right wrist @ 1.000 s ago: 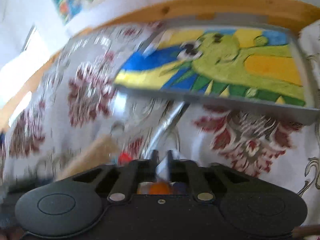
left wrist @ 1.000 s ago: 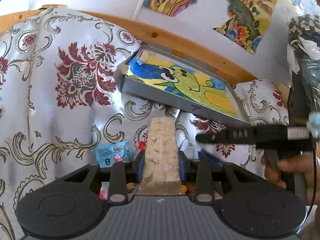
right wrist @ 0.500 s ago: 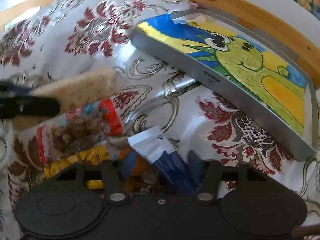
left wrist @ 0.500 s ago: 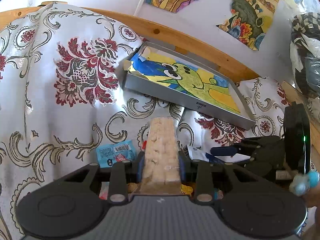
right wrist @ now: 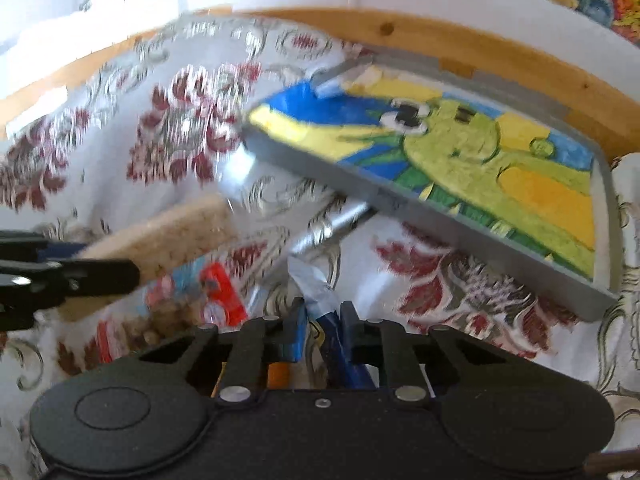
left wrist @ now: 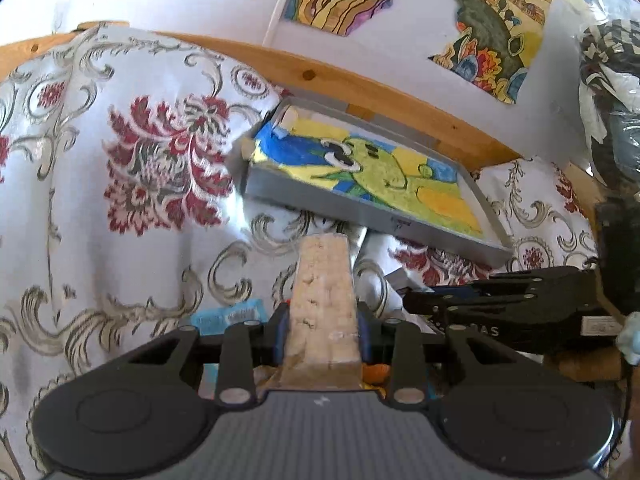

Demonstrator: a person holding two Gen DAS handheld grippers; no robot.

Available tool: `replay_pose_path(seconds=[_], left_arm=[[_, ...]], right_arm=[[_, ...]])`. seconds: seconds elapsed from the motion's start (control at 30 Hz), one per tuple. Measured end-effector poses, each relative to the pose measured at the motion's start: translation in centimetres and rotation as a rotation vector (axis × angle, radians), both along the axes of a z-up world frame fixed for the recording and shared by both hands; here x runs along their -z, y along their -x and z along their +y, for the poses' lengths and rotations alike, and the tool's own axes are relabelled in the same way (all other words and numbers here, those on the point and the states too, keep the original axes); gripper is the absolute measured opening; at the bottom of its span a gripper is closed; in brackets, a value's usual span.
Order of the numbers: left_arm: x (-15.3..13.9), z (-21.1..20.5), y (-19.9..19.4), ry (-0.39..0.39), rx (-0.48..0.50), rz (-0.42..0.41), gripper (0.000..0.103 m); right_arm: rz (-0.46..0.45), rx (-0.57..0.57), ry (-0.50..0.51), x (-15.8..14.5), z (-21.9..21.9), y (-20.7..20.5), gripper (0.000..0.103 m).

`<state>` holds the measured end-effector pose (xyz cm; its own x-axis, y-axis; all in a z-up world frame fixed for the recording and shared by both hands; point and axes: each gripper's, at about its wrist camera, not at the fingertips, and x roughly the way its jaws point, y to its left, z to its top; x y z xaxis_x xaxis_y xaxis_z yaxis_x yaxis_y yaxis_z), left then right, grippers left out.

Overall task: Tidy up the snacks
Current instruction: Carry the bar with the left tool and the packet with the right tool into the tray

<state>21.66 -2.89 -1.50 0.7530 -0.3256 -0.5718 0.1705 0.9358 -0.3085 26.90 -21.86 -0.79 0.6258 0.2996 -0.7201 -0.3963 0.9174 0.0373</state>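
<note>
My left gripper is shut on a beige puffed-rice bar in clear wrap, which points toward the grey tray. The tray is lined with a colourful frog drawing and holds no snacks. From the right wrist view, that rice bar and the left gripper sit at the left. My right gripper is shut on a blue-and-white packet, just short of the tray's front wall. In the left wrist view the right gripper lies low on the right.
Loose snacks lie on the floral cloth under the grippers: a blue packet and a red packet among several. A wooden rail and a wall with drawings stand behind the tray. A hand holds the right gripper.
The right gripper's fingers have come together on the blue-and-white packet and it has risen toward the tray. The left gripper, still holding the rice bar, has edged forward.
</note>
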Motion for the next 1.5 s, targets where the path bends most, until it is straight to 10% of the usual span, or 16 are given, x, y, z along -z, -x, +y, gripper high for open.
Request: replay_pose_path(seconds=[0.7, 1.03, 1.5], left_arm=[[-5.0, -7.5, -10.8, -0.063, -0.005, -0.118, 0.036], [-3.1, -11.8, -16.9, -0.084, -0.033, -0.052, 0.036], [-0.5, -14.8, -18.8, -0.144, -0.019, -0.028, 0.037]], right_arm=[[-0.339, 0.291, -0.579, -5.8, -10.0, -4.7, 0.015], [-0.410, 0.464, -0.606, -4.1, -14.7, -9.5, 0.015], [-0.267, 0.559, -0.593, -0.9, -17.1, -12.9, 0.020]])
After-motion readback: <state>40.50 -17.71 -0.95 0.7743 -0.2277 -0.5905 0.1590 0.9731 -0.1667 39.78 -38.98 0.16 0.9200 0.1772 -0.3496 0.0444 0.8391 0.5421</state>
